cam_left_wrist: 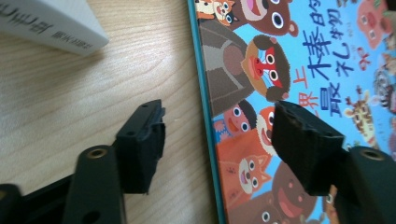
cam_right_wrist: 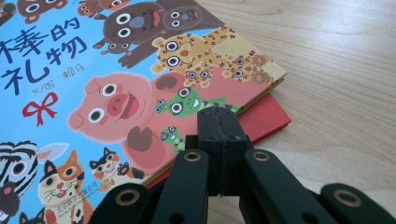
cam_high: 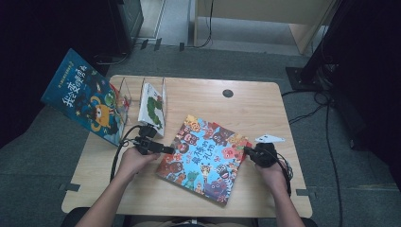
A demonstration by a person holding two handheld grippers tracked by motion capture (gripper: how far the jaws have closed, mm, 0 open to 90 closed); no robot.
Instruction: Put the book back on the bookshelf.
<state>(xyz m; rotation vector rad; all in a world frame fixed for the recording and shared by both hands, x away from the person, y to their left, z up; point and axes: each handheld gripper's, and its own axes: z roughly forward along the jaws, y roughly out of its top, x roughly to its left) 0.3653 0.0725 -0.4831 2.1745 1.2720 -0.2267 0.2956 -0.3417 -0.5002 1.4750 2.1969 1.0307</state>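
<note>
- The animal picture book [cam_high: 204,158] lies flat and askew on the wooden surface [cam_high: 246,101], between the two hand-held grippers, its blue cover up.
- The left hand-held gripper [cam_high: 166,149] sits at the book's left edge. In the left gripper view its jaws stand spread, one over bare wood and one over the cover, with the teal edge of the book [cam_left_wrist: 208,121] between them; the pads press on nothing.
- The right hand-held gripper [cam_high: 248,150] is at the book's opposite corner. In the right gripper view its jaws [cam_right_wrist: 219,135] are pressed together; the cover corner looks lifted a little off the red underside there, but I cannot tell whether the tips pinch it or only rest against it.
- Beyond the left hand-held gripper, a white book [cam_high: 152,108] stands in a clear rack [cam_high: 124,87], and a dark blue book [cam_high: 84,94] leans out at the rack's far side.
- A small white tag [cam_high: 270,138] lies just past the right hand-held gripper.
- My judgement: two books are already at the rack, and this one has yet to be gripped, raised upright and carried over.
</note>
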